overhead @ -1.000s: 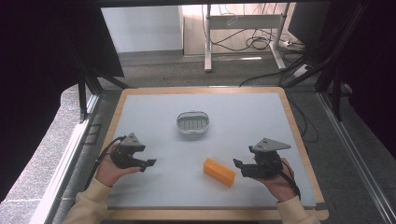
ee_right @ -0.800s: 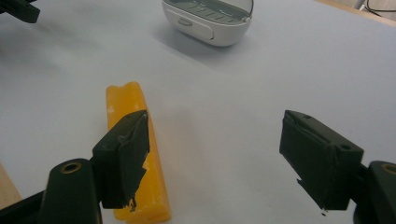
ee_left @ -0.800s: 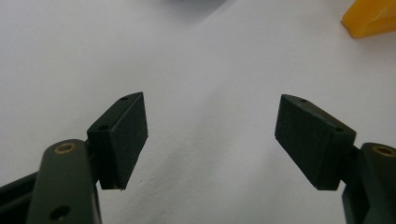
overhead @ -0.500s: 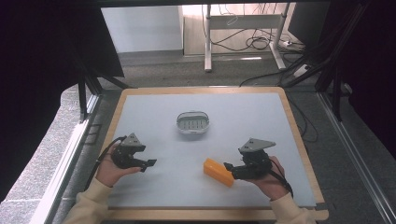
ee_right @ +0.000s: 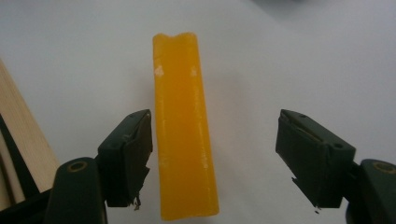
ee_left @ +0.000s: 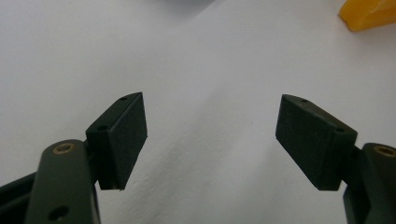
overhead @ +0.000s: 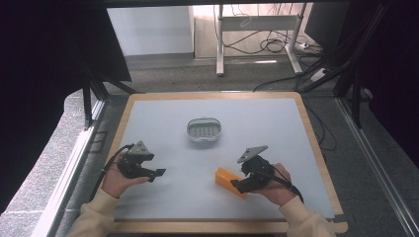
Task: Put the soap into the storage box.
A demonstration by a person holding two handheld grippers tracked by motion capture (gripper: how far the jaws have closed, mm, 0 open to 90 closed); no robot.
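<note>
Right hand-held black two-jaw gripper (overhead: pixel 239 185) sits low at the near right of the pale grey table top with wooden rim (overhead: pixel 276 123), jaws wide apart around the long orange rectangular block (ee_right: pixel 184 126). Block lies flat between the pads, close against the left pad (ee_right: pixel 136 154), clear gap to the other. Left black gripper (overhead: pixel 157 174) at near left, jaws spread, over bare table. Small grey oval perforated basket (overhead: pixel 204 130) sits mid-table, well apart from both.
</note>
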